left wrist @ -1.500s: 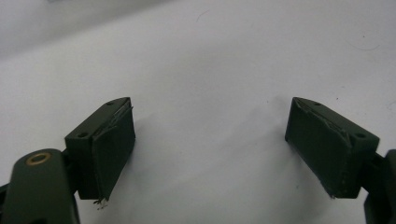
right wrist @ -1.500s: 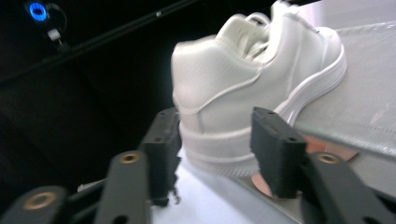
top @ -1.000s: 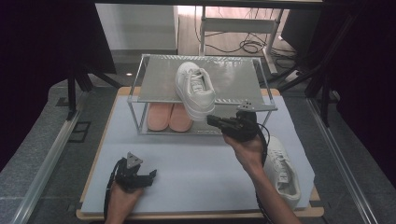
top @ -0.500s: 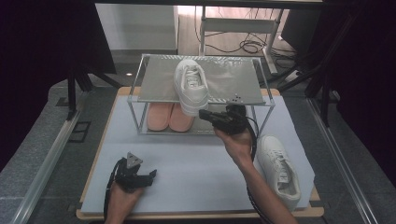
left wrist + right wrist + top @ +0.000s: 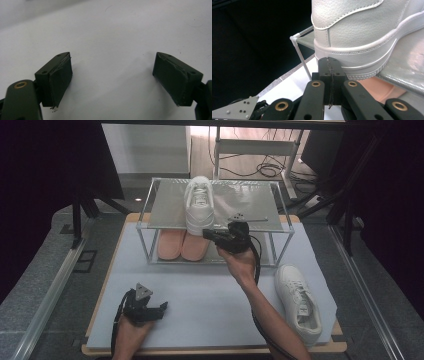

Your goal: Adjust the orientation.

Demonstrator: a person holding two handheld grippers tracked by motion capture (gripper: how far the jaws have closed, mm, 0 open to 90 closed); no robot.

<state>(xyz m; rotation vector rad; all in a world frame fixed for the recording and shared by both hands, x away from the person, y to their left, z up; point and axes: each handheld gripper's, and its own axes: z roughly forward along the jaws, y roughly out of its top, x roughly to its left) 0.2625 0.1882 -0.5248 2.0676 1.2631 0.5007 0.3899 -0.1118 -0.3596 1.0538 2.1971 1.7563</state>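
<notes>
I've got the right gripper (image 5: 209,234) up at the front edge of the rack's top shelf (image 5: 245,205), jaws pressed flat together with nothing between them, tips right against the heel of the white sneaker (image 5: 199,205). In the right gripper view the closed tips sit at 6 o'clock under the sneaker's heel (image 5: 352,37), at the sole's edge; can't tell if they actually touch. The shoe sits on the shelf, toe at 12 o'clock, heel overhanging the front rail slightly.

Handling guess: light, leather-look upper is a bit slick, rubber sole stiff and grippy, heel counter firm. Best hold looks like the heel collar or across the sole sidewall; pinching the soft tongue would let it flop. With shut jaws I'd judge this a nudge at the heel rather than a grab.

Left gripper (image 5: 156,309) rests at 7 o'clock on the white mat (image 5: 200,290), jaws spread wide, empty, only mat between them (image 5: 112,75). Second white sneaker (image 5: 299,300) lies on the mat at 4 o'clock. Pink slippers (image 5: 182,244) on the lower shelf.
</notes>
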